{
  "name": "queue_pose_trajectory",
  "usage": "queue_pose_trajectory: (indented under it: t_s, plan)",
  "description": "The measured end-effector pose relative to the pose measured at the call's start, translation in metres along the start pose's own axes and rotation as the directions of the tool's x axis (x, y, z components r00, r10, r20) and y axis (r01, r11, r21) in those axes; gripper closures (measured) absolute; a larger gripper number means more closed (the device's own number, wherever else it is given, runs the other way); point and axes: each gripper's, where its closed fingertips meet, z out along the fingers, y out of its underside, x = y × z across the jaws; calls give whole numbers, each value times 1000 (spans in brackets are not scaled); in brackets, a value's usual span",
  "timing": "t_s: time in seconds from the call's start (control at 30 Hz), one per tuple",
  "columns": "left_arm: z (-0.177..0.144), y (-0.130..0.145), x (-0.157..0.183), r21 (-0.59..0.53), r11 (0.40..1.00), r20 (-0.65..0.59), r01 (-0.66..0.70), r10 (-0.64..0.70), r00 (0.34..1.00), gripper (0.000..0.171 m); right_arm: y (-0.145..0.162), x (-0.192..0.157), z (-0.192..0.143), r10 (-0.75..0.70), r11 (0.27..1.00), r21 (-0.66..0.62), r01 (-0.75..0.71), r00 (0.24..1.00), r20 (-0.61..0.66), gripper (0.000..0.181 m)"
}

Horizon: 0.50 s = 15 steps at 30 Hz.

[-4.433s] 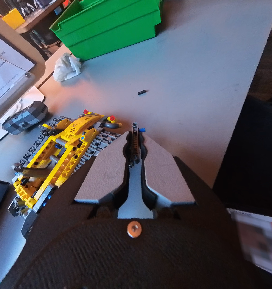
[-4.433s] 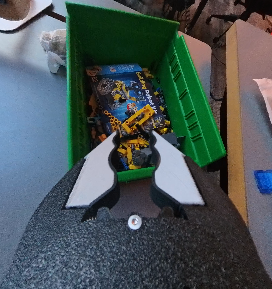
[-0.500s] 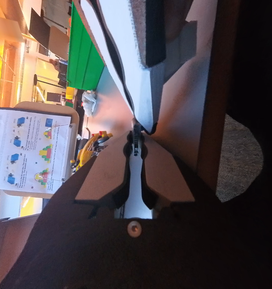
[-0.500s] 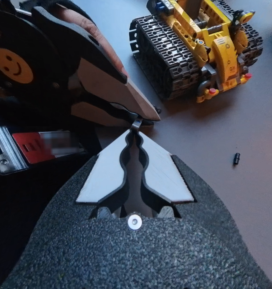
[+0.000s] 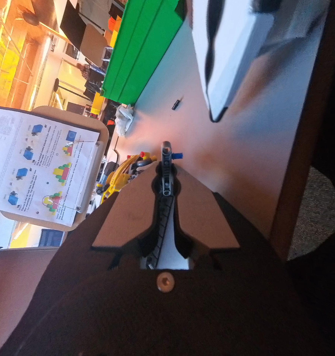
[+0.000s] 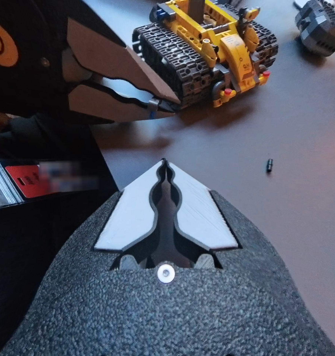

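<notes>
Grey beam (image 5: 166, 165) with blue pin (image 5: 177, 155) pinched in left gripper (image 5: 166, 169), just off front corner of yellow tracked model (image 6: 211, 55) on table (image 6: 230, 192). Not attached to model yet. Right gripper (image 6: 165, 163) clenched on nothing, nearer than model. Loose black pin (image 6: 269, 167) right of model.

Dim, warm orange-tinted light (brightest far left), soft shadows, wide-angle edge warping, slight motion blur
</notes>
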Motion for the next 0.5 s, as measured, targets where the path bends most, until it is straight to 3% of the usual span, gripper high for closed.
queue_pose_trajectory:
  t_s: [0.13,0.3,0.5]
  plan:
    - [1,0,3,-5,1000,-13,-5,5,1000,166,-25,-6,1,105,990,89,-114,989,102,173]
    - [-4,-6,-2,42,996,-41,81,-79,996,166,-44,-16,11,158,973,135,-186,968,195,166]
    - [-6,-12,-7,63,984,-60,164,-160,985,167,-56,-17,15,208,954,169,-247,953,219,173]
